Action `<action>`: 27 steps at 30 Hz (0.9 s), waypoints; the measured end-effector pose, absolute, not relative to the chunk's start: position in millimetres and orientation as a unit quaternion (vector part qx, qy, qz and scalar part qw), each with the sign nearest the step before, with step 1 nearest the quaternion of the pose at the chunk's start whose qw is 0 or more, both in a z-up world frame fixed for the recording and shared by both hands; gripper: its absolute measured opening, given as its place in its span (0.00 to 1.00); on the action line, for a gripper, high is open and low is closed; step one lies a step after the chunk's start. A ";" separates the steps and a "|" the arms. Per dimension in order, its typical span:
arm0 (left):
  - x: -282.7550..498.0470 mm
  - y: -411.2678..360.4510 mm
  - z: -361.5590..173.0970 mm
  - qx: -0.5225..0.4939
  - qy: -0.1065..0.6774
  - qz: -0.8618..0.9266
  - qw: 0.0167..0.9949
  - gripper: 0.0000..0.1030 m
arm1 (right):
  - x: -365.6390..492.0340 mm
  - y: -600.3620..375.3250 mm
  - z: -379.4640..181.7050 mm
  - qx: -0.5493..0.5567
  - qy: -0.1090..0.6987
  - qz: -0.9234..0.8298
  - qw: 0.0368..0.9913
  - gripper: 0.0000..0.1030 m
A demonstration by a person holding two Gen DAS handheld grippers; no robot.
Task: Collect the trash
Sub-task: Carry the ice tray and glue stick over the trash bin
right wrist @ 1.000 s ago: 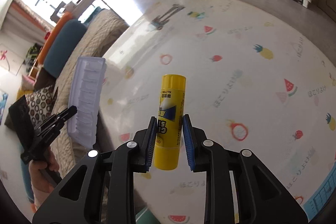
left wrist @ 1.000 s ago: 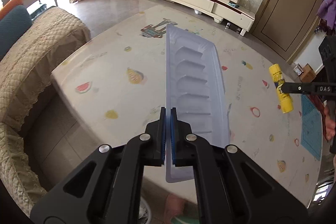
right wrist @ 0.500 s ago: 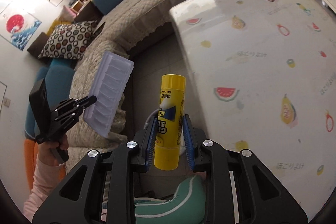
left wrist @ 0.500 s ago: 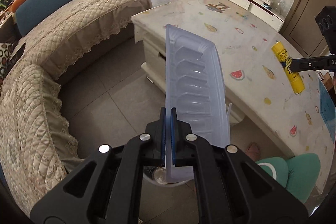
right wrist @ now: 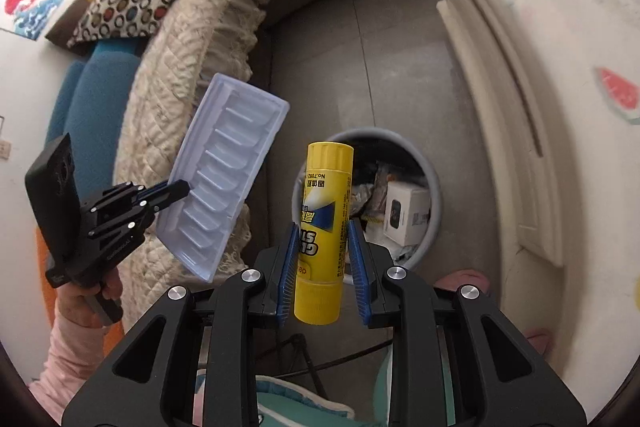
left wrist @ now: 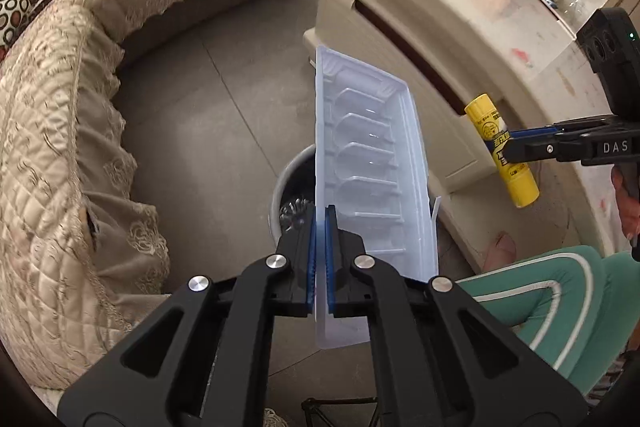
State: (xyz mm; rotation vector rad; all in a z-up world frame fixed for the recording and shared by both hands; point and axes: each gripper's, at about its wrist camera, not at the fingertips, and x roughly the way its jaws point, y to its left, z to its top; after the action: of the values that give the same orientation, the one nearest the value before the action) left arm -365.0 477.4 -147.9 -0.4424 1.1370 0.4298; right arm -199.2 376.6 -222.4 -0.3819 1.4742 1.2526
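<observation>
Seen edge-on between the blue pads, a clear plastic tray (left wrist: 372, 163) stands on its long side in the left gripper (left wrist: 320, 259), its long axis running straight ahead from the fingers and its moulded pockets facing right. The jaws are pressed together on the tray's near rim. From the right wrist view the same tray (right wrist: 224, 179) hangs in mid-air, its far end higher than the gripped end, in front of the sofa (right wrist: 192, 39). The left gripper (right wrist: 176, 191) is held by a hand (right wrist: 104, 291) in a pink sleeve.

A yellow glue stick (right wrist: 324, 227) rides in the right gripper (right wrist: 324, 259), long axis along the fingers, its end pointing forward over the bin. The pads pinch it at the label. In the left wrist view the stick (left wrist: 502, 155) slants from upper left to lower right, with the right gripper (left wrist: 508, 147) reaching in from the right edge.

Below both sits a round grey bin (right wrist: 432, 187) on the grey tile floor (right wrist: 400, 67), holding a white box (right wrist: 406, 215) and crumpled wrappers. In the left view the tray hides most of the bin (left wrist: 288, 171). The bin stands between the sofa (left wrist: 60, 107) and the cream side of the table (left wrist: 440, 39). The person's green trouser leg (left wrist: 532, 291) lies at lower right.
</observation>
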 end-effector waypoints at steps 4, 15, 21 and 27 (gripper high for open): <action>-363.5 484.4 -185.5 -0.234 0.543 0.199 0.782 0.02 | -209.7 395.1 -259.6 -0.179 0.641 0.518 0.537 0.25; -343.6 475.1 -252.8 -0.253 0.587 0.188 0.746 0.02 | -208.2 411.1 -336.0 -0.212 0.672 0.481 0.522 0.25; -342.9 472.5 -262.0 -0.248 0.592 0.193 0.742 0.02 | -210.1 415.9 -348.7 -0.220 0.677 0.484 0.509 0.25; -340.9 469.9 -264.9 -0.242 0.598 0.196 0.739 0.02 | -214.4 422.3 -354.1 -0.226 0.679 0.486 0.502 0.25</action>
State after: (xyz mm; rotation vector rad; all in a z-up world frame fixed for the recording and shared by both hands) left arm -340.9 469.9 -264.9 -0.5310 1.3122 0.4307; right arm -214.4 422.3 -354.1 -0.5460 1.6399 1.1734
